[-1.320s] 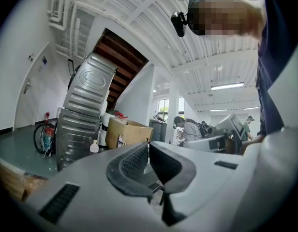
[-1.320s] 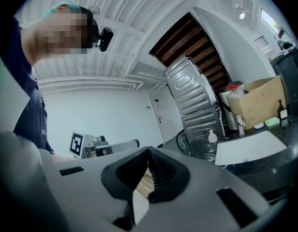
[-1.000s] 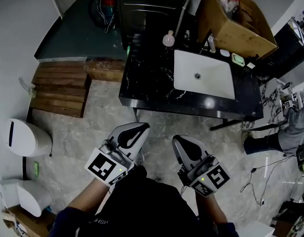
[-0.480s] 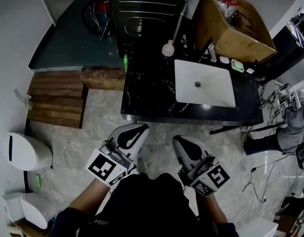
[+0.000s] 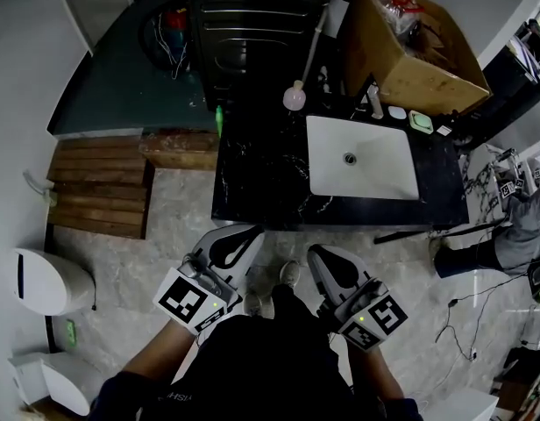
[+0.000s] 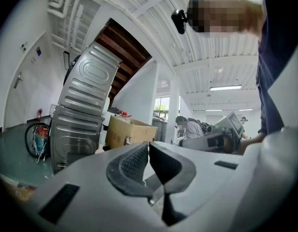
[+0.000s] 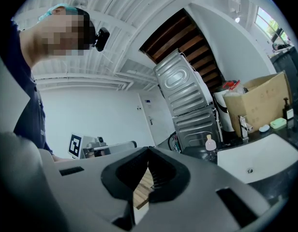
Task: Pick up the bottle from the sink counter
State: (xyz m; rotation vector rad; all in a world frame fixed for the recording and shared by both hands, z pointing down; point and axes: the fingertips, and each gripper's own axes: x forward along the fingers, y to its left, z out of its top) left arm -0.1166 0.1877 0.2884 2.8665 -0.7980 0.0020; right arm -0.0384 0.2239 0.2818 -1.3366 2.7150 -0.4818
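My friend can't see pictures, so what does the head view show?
Seen from above, a person holds the left gripper and right gripper, both shut, short of a black sink counter. A small pale bottle stands at its back edge, left of the white sink.

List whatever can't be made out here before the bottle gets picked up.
- Bottle: head view, too small to read a label or see how full it is.
- Cardboard box: head view, its walls hide everything but the crumpled plastic on top.
- Small items beside the faucet: head view, too small to identify.
- Counter: right gripper view, its right end is cut off by the lens edge.
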